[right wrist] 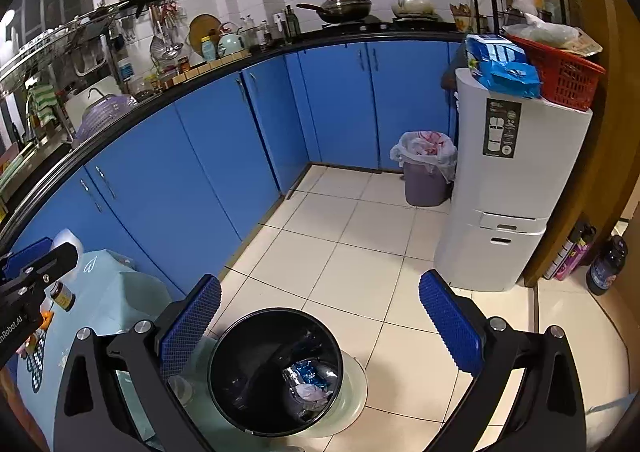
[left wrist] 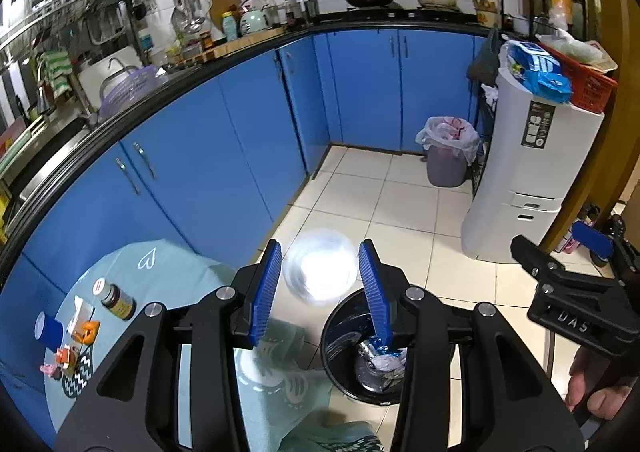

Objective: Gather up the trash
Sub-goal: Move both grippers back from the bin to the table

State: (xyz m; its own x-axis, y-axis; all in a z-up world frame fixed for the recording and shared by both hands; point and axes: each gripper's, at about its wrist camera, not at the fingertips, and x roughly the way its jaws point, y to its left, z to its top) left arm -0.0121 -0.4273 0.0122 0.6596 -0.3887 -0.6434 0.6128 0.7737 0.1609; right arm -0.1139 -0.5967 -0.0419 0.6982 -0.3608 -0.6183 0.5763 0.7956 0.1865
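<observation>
My left gripper (left wrist: 320, 280) is open, with a blurred clear plastic cup (left wrist: 322, 270) between its blue pads, not touching either, above the black trash bin (left wrist: 340, 332). The bin holds crumpled foil and blue wrappers (left wrist: 382, 358). In the right wrist view the same bin (right wrist: 240, 372) sits below my right gripper (right wrist: 320, 328), which is open wide and empty. The right gripper shows at the right edge of the left wrist view (left wrist: 576, 292). The left gripper shows at the left edge of the right wrist view (right wrist: 36, 268).
A light blue clothed table (left wrist: 168, 264) carries a brown medicine bottle (left wrist: 116, 298), a blue cup (left wrist: 48, 328) and small orange scraps (left wrist: 86, 332). Blue cabinets (left wrist: 240, 124) run behind. A lined purple bin (left wrist: 448, 152) and a white appliance (left wrist: 528, 180) stand on the tiled floor.
</observation>
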